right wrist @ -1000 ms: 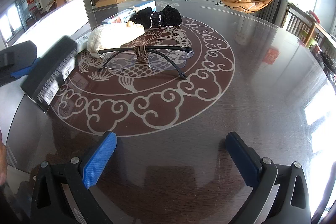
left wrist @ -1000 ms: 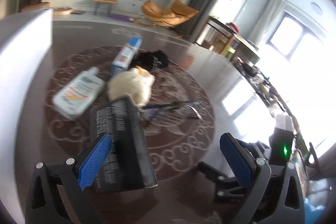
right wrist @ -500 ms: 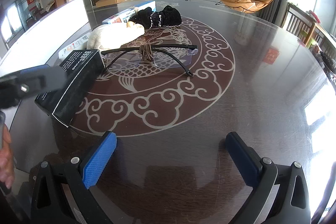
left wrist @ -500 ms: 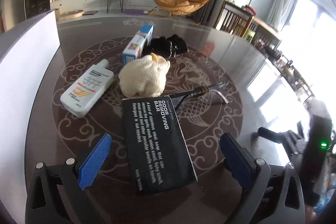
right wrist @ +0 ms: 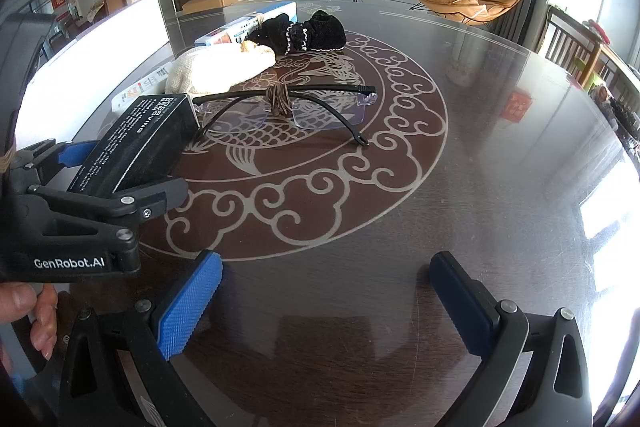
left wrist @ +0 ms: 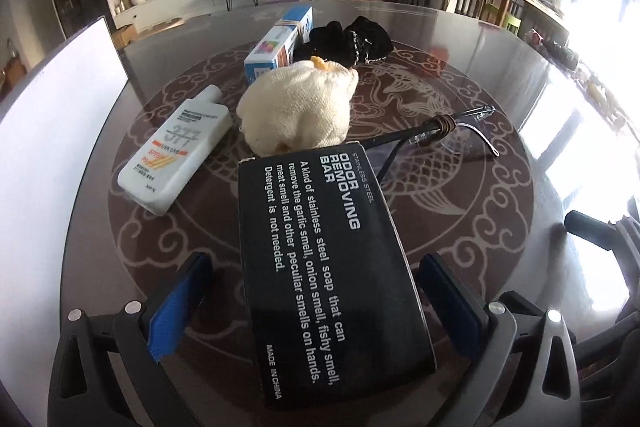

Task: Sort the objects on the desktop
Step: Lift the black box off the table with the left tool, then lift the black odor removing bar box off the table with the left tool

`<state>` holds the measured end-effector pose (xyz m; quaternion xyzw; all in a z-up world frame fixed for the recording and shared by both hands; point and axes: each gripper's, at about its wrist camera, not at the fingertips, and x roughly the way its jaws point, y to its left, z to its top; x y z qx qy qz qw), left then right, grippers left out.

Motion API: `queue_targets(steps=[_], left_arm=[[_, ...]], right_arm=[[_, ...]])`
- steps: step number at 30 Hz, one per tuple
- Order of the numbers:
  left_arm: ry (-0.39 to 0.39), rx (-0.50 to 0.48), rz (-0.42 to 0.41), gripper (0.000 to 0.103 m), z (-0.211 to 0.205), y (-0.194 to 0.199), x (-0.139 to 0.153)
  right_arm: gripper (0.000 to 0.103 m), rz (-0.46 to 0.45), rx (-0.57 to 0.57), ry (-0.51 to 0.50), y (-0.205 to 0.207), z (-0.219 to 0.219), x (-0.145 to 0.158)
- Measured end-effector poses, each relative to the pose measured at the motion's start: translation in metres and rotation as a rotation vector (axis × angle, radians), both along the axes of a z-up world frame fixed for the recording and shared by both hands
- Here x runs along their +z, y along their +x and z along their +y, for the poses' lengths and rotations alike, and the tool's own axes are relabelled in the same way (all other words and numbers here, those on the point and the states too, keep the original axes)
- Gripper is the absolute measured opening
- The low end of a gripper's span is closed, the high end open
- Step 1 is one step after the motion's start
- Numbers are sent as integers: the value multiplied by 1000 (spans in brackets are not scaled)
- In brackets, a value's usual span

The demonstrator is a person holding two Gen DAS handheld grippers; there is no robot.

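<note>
Dark round patterned glass table fills both views, where the left gripper straddles a black rectangular soap box at lower centre, fingers apart, while the right gripper hangs open over bare tabletop.

A round, glossy dark table with a pale fish-and-cloud medallion carries 6 loose things. A black odor-removing-bar box lies nearest, its far end apparently touching clear glasses. Beyond sit a cream knitted bundle, a white sunscreen bottle, a blue-and-white carton and a black velvet pouch. A white board stands along the left edge.
</note>
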<state>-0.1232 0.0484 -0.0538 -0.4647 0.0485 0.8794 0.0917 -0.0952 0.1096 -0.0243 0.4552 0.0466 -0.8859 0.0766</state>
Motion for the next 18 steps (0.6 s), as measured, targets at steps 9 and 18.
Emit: queue_targets(steps=[9, 18], left_arm=[[-7, 10, -16, 103, 2, -7, 0], [5, -6, 55, 58, -3, 10, 7]], right_arm=[[103, 0, 0, 0, -1, 1, -1], [103, 0, 0, 0, 0, 0, 0]])
